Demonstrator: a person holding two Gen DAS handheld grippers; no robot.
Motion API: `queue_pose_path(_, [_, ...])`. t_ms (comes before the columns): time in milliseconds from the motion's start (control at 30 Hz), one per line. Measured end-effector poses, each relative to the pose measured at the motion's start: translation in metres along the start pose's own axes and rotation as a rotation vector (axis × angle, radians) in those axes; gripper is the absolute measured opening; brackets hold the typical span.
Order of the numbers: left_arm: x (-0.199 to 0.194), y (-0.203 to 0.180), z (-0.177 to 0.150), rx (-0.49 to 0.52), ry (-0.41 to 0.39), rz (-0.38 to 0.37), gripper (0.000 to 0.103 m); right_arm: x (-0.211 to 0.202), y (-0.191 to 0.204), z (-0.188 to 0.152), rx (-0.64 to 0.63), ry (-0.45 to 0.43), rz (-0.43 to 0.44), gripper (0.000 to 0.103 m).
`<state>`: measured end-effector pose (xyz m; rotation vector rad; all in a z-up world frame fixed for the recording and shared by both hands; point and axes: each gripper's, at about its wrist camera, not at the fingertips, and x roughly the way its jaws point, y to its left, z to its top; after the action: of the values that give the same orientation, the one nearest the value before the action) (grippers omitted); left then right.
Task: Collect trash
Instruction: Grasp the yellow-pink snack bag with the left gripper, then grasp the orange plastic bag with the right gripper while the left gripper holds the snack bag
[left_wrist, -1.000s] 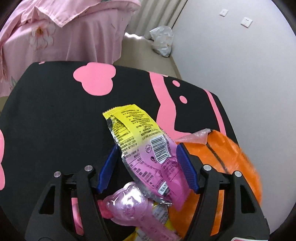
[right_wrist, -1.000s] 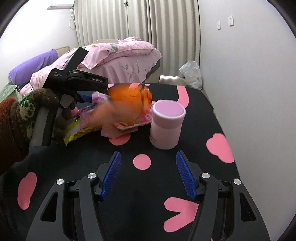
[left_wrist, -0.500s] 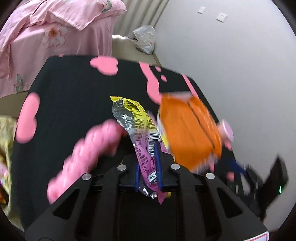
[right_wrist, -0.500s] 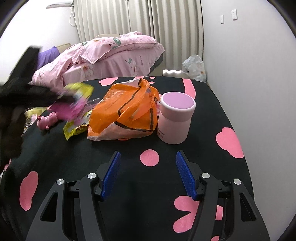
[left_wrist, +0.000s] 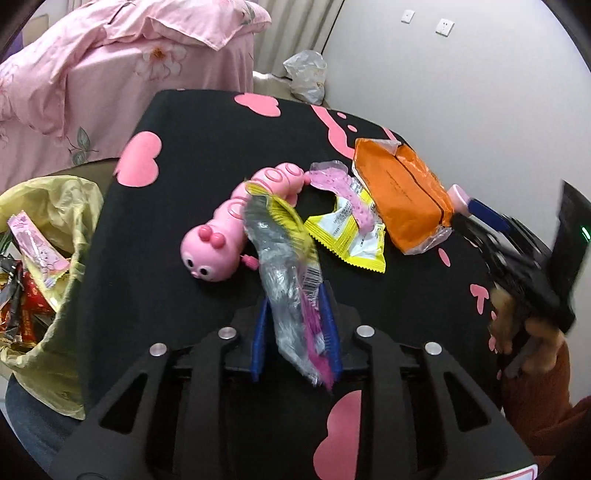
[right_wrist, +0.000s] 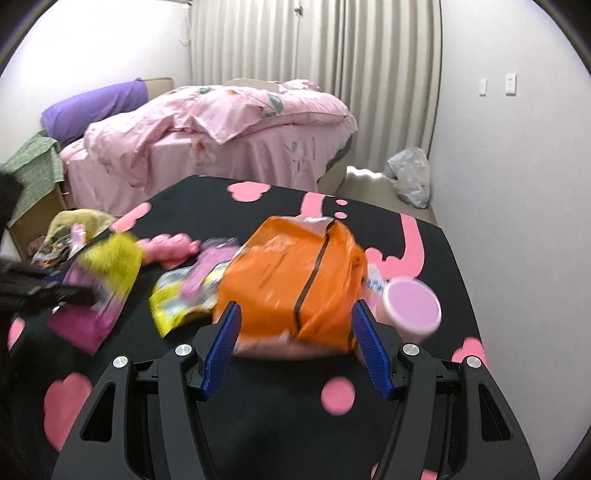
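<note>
left gripper (left_wrist: 295, 332) pinches the snack wrapper (left_wrist: 284, 266) loosely-ish, right gripper (right_wrist: 295, 343) open; wrapper might slip before the trash bag (left_wrist: 55, 229) at 9 o'clock.

The worktop (right_wrist: 424, 251) has a black cover with pink shapes. Past its far edge stands a bed (right_wrist: 229, 136) with a pink flower blanket and a purple pillow (right_wrist: 96, 107). Long pale curtains (right_wrist: 314, 55) hang behind the bed. The wall (right_wrist: 491, 155) is white, with two small plates (right_wrist: 496, 85) on it.
</note>
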<state>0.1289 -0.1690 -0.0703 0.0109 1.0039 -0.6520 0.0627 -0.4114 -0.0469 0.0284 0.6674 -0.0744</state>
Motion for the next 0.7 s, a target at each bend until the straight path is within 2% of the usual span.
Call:
queue_pose_path(67, [-0.006, 0.005, -0.001, -0.018, -0.014, -0.007, 0.031, 0.019, -0.007, 0.005, 0.050, 0.035, 0.001, 0.059])
queue_pose_path(167, [-0.010, 0.013, -0.004, -0.039, -0.023, 0.022, 0.032, 0.043, -0.008, 0.004, 0.093, 0.107, 0.036, 0.059])
queue_pose_path(267, [-0.015, 0.022, -0.008, -0.057, -0.030, 0.034, 0.032, 0.049, 0.004, -0.001, 0.070, 0.142, 0.093, 0.058])
queue_pose_path(367, [-0.018, 0.027, -0.010, -0.069, -0.035, 0.037, 0.034, 0.041, 0.019, -0.008, 0.023, 0.148, 0.161, 0.044])
queue_pose_path(500, [-0.022, 0.025, -0.012, -0.058, -0.040, 0.036, 0.034, 0.027, 0.025, -0.018, 0.029, 0.156, 0.214, 0.026])
queue_pose_path(700, [-0.025, 0.013, -0.015, 0.000, -0.052, 0.051, 0.039, -0.024, 0.028, -0.029, 0.014, 0.124, 0.259, 0.024])
